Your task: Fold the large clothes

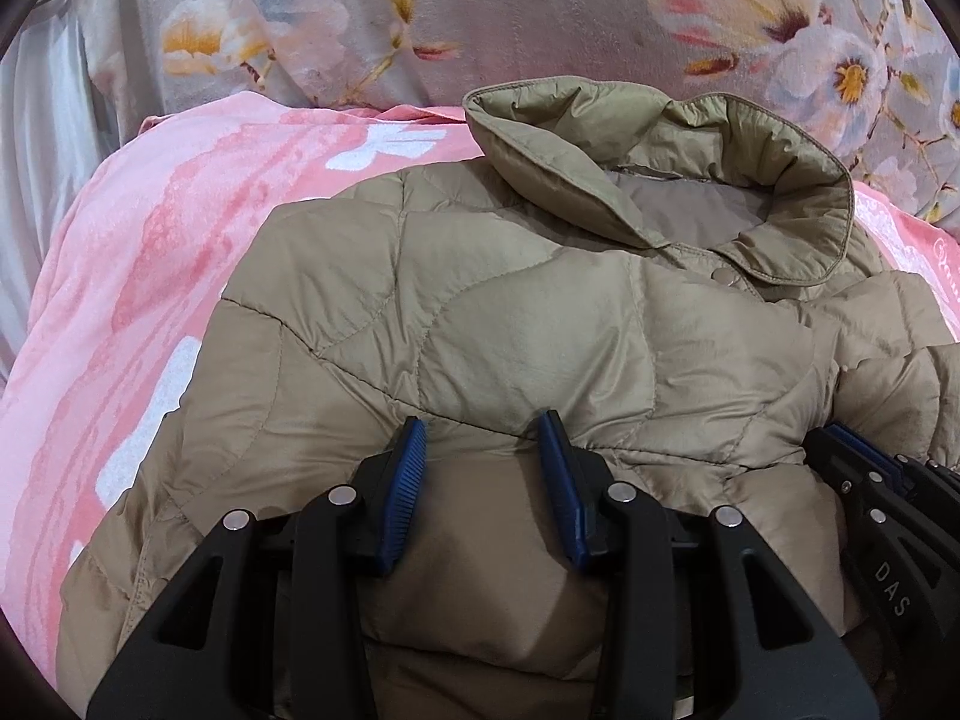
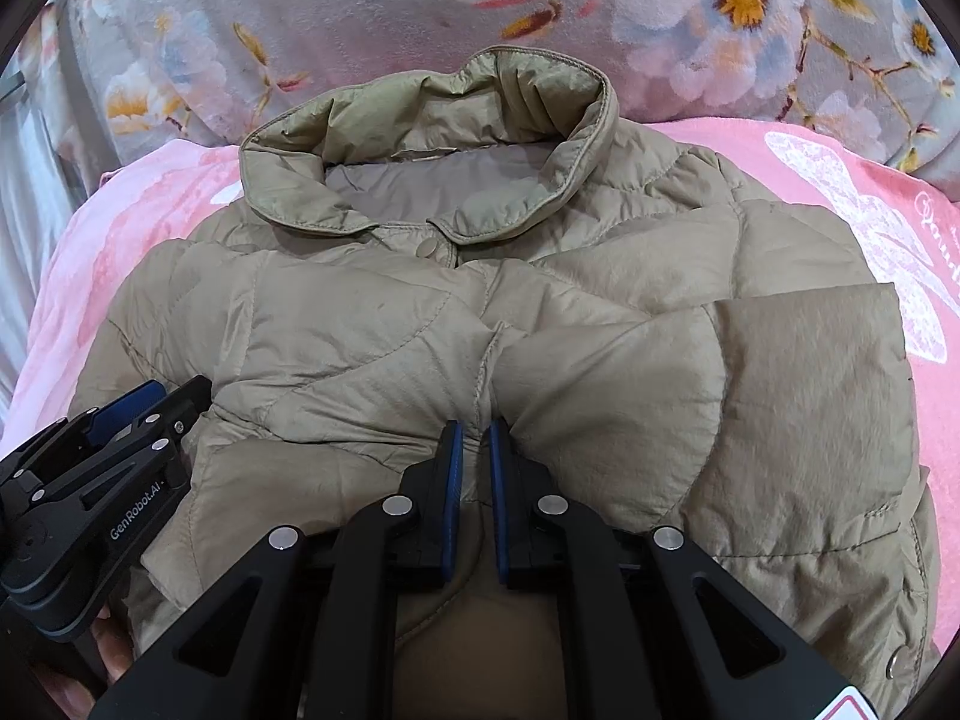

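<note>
A tan quilted puffer jacket (image 1: 528,324) lies on a pink blanket, collar (image 1: 660,174) away from me, snap button closed at the neck. It is folded up, with a lower layer under my grippers. My left gripper (image 1: 483,432) is open, its blue pads resting on the jacket's folded edge on the left side. My right gripper (image 2: 474,435) is nearly closed on a fold of the jacket (image 2: 480,312) at its middle. Each gripper shows at the edge of the other's view: the right (image 1: 870,468), the left (image 2: 120,420).
A pink blanket (image 1: 150,276) with white patterns covers the surface under the jacket. A grey floral blanket (image 1: 480,18) rises behind it. White fabric (image 1: 36,180) hangs at the far left.
</note>
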A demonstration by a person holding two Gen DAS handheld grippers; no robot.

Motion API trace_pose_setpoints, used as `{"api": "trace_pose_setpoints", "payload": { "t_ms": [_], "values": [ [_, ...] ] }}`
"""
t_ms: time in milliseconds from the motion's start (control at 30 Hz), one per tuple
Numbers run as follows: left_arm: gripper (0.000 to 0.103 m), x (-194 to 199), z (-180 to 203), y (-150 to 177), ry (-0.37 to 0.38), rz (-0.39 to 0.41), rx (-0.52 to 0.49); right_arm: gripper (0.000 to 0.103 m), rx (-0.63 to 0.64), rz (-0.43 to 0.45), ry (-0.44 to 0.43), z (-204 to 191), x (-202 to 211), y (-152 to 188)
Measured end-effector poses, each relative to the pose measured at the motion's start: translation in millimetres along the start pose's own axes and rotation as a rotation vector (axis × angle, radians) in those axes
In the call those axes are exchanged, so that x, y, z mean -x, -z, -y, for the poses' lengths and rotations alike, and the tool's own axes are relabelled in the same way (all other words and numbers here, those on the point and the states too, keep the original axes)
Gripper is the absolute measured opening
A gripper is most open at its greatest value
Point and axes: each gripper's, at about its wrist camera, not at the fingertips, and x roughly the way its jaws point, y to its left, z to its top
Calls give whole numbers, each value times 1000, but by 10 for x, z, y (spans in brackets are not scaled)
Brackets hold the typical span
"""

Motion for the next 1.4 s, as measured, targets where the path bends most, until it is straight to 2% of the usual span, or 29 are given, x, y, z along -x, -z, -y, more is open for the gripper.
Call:
{"api": "trace_pose_setpoints", "payload": {
  "t_ms": [133,200,233,333,367,467,500,533,567,600,667,733,800,967,1267,1333,1400],
  "values": [
    [38,6,-6,-1,1,1,1,7,-13,19,-17,31,44,1],
    [38,22,-49,2,20,9,18,12,-46,102,-32,121,284,23],
    [38,30,-72,2,27,13,28,19,-61,138,-30,186,419,32],
    [39,88,-175,10,51,42,80,52,-139,202,41,541,793,74],
    [41,125,-234,18,54,63,111,56,-178,192,57,707,844,93],
    [42,159,-307,27,62,80,151,56,-270,126,74,1084,810,129],
    [43,158,-297,28,59,78,147,56,-292,98,61,1161,766,141],
    [44,155,-279,25,54,75,138,49,-303,65,29,1219,700,141],
    [45,159,-271,22,51,77,133,35,-299,50,10,1224,654,141],
    [45,169,-278,22,50,80,135,28,-278,45,27,1195,620,113],
    [45,198,-320,32,51,91,156,8,-242,76,81,1108,666,39],
    [45,203,-345,47,60,89,169,4,-234,123,97,1047,740,-69],
    [45,172,-312,38,44,70,154,3,-230,130,119,1034,713,-132],
    [47,111,-188,35,2,33,99,3,-175,57,196,1026,414,-64],
    [48,18,-33,22,-58,-10,14,7,-113,10,264,925,227,4],
    [48,24,-49,24,-50,-9,20,7,-122,14,255,945,269,14],
    [53,66,-133,14,22,1,47,7,-155,15,242,990,433,53]
  ]
}}
